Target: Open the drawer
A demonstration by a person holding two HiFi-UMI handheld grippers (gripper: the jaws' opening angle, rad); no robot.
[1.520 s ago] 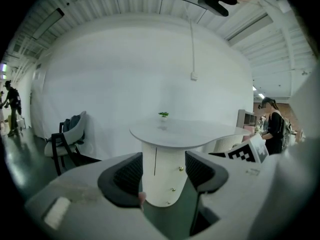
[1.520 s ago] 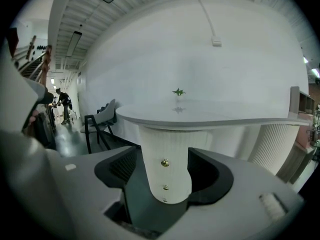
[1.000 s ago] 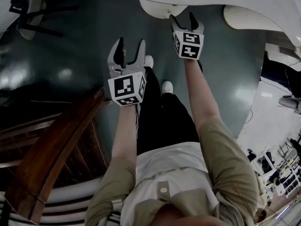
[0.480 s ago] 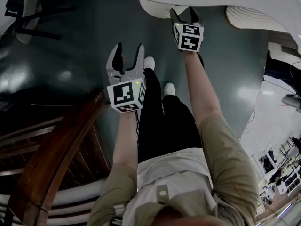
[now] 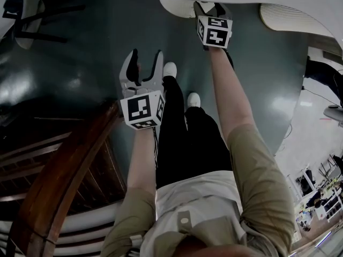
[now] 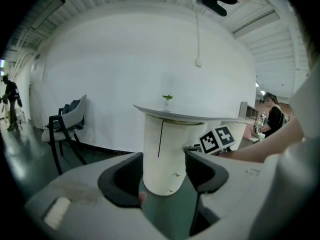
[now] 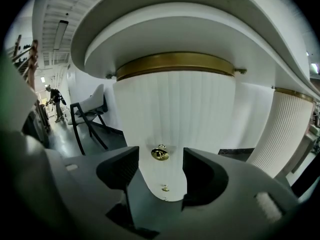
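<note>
The drawer unit is a white fluted round cabinet (image 7: 175, 114) with a brass band, standing under a white table top. A brass knob (image 7: 160, 154) sits on its front, with a smaller one (image 7: 164, 187) below. My right gripper (image 7: 159, 166) is open; its jaws have just been closing a little. The upper knob shows in the gap between them, just ahead and untouched. In the head view the right gripper (image 5: 209, 7) reaches up to the cabinet's foot (image 5: 179, 7). My left gripper (image 5: 146, 55) hangs back over the dark floor, open and empty, facing the cabinet (image 6: 165, 154).
Dark wooden furniture (image 5: 59, 181) fills the lower left of the head view. The person's white shoes (image 5: 170, 69) stand close to the cabinet. A chair (image 6: 67, 124) stands to the left by the white wall. A second fluted pedestal (image 7: 285, 134) is at the right.
The right gripper has moved away from the body towards the cabinet's foot. The left gripper has barely shifted.
</note>
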